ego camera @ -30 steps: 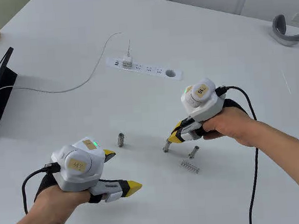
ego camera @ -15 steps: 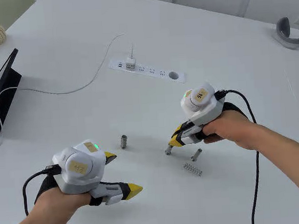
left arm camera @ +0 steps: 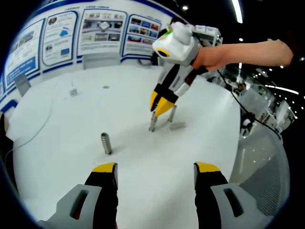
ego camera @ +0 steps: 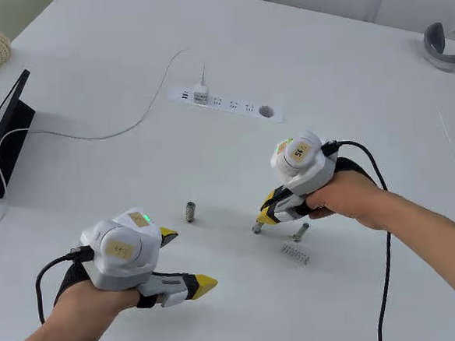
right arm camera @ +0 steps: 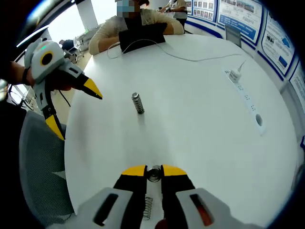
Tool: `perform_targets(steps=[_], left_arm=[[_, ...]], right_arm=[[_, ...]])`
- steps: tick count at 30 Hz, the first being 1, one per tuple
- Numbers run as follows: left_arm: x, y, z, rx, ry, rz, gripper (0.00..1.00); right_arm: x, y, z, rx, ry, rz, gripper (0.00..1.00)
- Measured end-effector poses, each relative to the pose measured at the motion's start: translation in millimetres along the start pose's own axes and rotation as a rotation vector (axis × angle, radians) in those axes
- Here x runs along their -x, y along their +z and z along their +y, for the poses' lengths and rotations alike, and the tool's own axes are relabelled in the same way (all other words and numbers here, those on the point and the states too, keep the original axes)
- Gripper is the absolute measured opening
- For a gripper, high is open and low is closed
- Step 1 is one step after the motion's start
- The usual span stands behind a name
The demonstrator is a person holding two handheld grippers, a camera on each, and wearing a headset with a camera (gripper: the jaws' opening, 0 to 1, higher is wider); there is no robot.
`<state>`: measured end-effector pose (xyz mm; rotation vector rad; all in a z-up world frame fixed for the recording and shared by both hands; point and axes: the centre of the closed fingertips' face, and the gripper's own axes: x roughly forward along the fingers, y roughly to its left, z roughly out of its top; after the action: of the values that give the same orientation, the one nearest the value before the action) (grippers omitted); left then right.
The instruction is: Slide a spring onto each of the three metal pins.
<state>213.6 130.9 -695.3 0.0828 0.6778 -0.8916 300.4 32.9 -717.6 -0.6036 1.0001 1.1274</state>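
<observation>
Nearest, the left gripper [ego camera: 185,259] hangs with its jaws apart and empty. Farther right, a loose spring [ego camera: 294,253] lies beside a leaning pin [ego camera: 300,232]. The right gripper [ego camera: 264,218] is clamped on the middle pin [ego camera: 256,228]; any side load could topple it. Left of it stands the sprung pin [ego camera: 190,211]. The writing on the gripper stickers is too small to read.

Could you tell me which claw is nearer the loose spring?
Right: the right claw is at a pin just beside the loose spring; the left claw is far off.
</observation>
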Motion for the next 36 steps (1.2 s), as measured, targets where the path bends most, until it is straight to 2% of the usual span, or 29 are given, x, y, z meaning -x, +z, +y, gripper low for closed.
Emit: perform_targets(steps=[10, 18, 36], left_arm=[[0.4, -0.4, 2.3, 0.003, 0.005, 0.002, 0.66], [0.8, -1.6, 2.8, 0.004, 0.007, 0.005, 0.65], [2.5, -3.2, 4.2, 0.010, 0.010, 0.006, 0.65]], right_arm=[[-13.8, -9.9, 1.9, 0.010, -0.003, 0.025, 0.13], [-20.7, -14.5, 1.1, -0.004, -0.009, 0.023, 0.13], [-29.7, -11.9, 0.2, -0.018, -0.018, 0.007, 0.13]])
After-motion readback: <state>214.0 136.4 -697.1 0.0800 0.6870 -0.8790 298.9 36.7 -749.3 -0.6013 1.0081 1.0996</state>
